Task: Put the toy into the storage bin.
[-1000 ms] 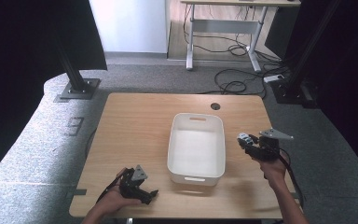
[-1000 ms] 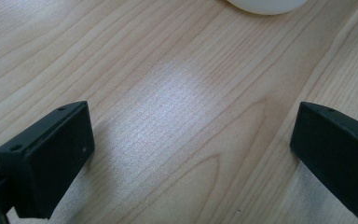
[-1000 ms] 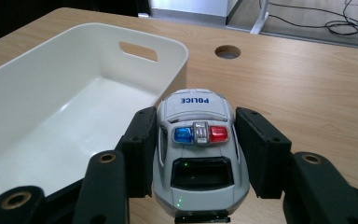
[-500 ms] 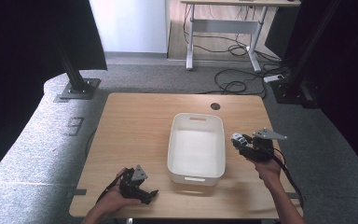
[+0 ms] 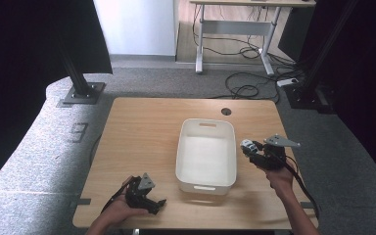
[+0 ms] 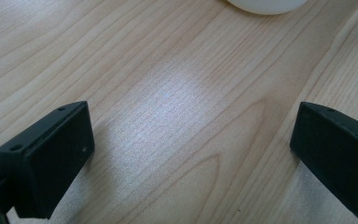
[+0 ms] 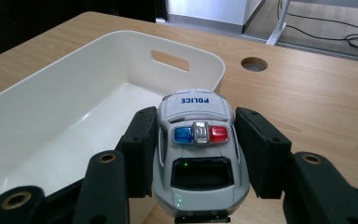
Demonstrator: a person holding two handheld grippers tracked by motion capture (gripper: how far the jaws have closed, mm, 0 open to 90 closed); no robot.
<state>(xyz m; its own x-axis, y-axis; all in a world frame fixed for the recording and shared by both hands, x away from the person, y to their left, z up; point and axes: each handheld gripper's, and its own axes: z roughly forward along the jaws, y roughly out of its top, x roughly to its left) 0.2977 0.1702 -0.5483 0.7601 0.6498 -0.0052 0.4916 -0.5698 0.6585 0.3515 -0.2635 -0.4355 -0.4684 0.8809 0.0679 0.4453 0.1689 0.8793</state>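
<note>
We count one toy police car [image 7: 198,156], one white plastic bin [image 5: 206,155], two grippers and one wooden table.

The right gripper [image 7: 196,149] has its two black jaws closed on the sides of the car — one pad against each flank, the car sitting level between them. The car is white and grey, with a blue and a red light on the roof and "POLICE" printed on the bonnet. In the high view the right gripper [image 5: 255,150] holds the car [image 5: 247,145] in the air just beside the bin's right wall, nose toward the bin, near the right edge of the tabletop [image 5: 147,127].

The left gripper [image 6: 191,154] has its jaws spread wide apart, holding nothing; bare wood grain lies between them, and the rounded edge of the bin [image 6: 265,4] shows at the top of that view. In the high view the left gripper [image 5: 144,195] rests low near the front left corner of the tabletop, well apart from the bin.

The bin is empty, rectangular with rounded corners and a handle slot in each end wall, and stands a little right of the tabletop's middle. A round cable hole [image 5: 226,111] sits near the far edge. Around the table we see grey carpet, black curtains at both sides, loose cables [image 5: 245,88] on the floor, and a white desk frame [image 5: 235,29] behind — its legs on wooden flooring.
</note>
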